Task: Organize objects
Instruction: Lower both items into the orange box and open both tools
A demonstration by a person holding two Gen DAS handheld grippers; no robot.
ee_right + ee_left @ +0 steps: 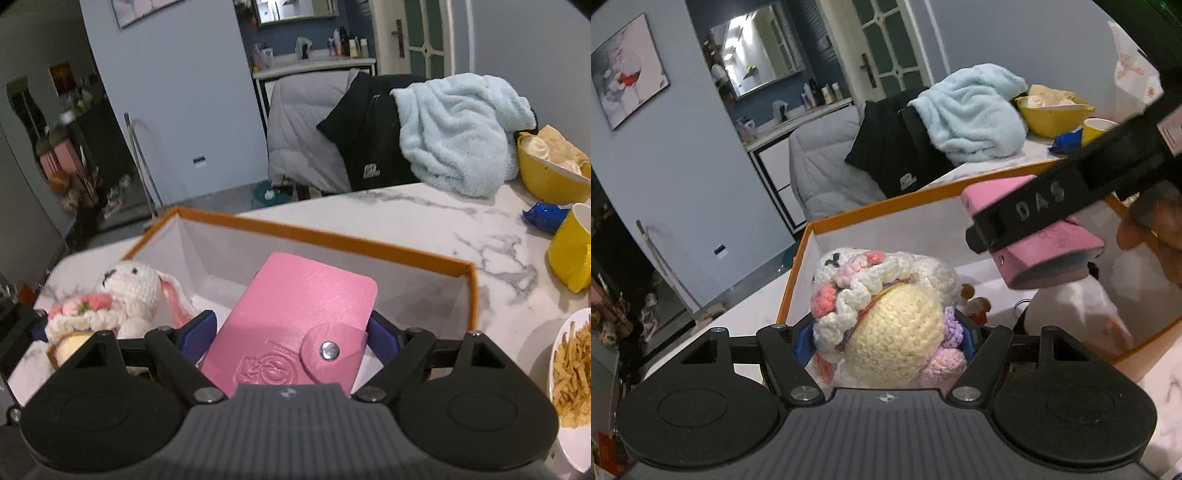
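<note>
— What's in the left gripper?

— A crocheted bunny, white and cream with pink flowers. The blue fingers are closed against its sides, and it hangs over the near left corner of the box.

— And the right gripper?

— Its fingers pinch a pink wallet by the snap end. The wallet tilts over the orange-rimmed box, near the middle.

— Anything else on the table?

— A yellow mug, a yellow bowl, a plate of fries, and a pale blue blanket at the far edge.
</note>
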